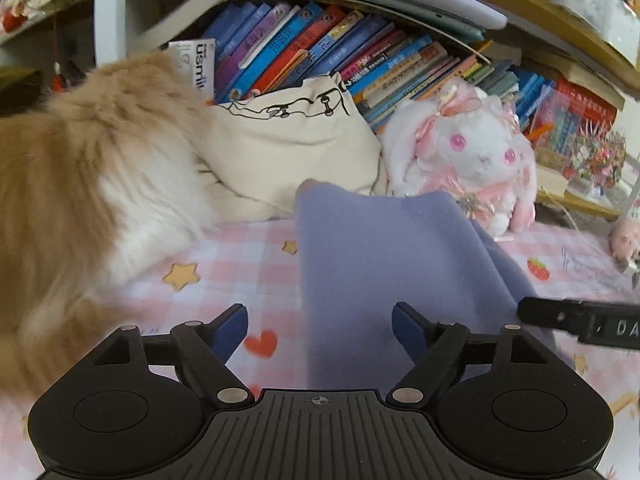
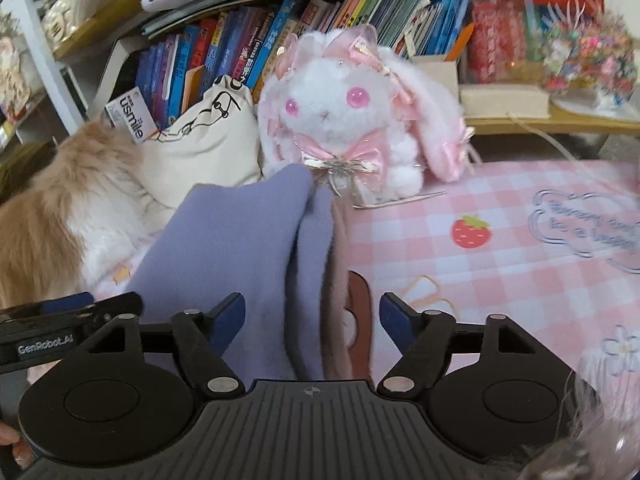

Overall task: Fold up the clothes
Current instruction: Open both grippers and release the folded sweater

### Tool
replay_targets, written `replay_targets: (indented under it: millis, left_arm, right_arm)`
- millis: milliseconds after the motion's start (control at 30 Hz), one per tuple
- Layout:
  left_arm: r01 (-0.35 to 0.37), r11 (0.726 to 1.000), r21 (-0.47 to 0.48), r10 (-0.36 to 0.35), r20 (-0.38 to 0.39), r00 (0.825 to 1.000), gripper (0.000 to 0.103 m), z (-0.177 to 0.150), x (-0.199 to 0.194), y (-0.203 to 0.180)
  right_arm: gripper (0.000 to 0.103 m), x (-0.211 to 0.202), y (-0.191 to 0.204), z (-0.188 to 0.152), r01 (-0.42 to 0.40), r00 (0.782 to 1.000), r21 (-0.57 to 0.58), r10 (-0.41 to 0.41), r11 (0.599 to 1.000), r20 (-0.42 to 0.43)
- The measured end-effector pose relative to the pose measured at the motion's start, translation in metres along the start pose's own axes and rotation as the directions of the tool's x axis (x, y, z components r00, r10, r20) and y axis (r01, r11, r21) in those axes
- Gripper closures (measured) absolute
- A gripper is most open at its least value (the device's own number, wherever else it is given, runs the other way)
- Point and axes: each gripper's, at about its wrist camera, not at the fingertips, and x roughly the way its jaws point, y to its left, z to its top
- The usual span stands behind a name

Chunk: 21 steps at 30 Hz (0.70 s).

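On the pink checked sheet we see the lilac cloth folded lengthwise, running toward twelve o'clock. Our left gripper and right gripper both stand spread — nothing pinched. Cat at nine o'clock, plush bunny beyond.
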Motion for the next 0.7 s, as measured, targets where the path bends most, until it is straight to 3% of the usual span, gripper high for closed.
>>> replay_targets:
  millis: [100, 400, 700]
  left_arm:
    - [-0.023, 1.000, -0.014, 0.023, 0.001, 1.000, 0.016, -0.019, -0.014, -0.005]
    - [-0.120, 0.992, 0.035, 0.119, 0.043, 0.992, 0.014, -0.066, -0.049, -0.031]
    - [-0.142, 0.982, 0.125, 0.139, 0.038, 0.990, 0.008, -0.101, -0.069, -0.057]
  right_arm:
    - [0.020, -0.016, -0.003, -0.017, 0.011, 1.000, -0.006, -0.011, 1.000, 0.019]
    - [0.018, -0.056, 0.000, -0.076, 0.151, 0.988, -0.099, -0.146, 0.984, 0.051]
    - [0.018, -0.076, 0.008, -0.110, 0.163, 0.986, -0.180, -0.156, 0.970, 0.054]
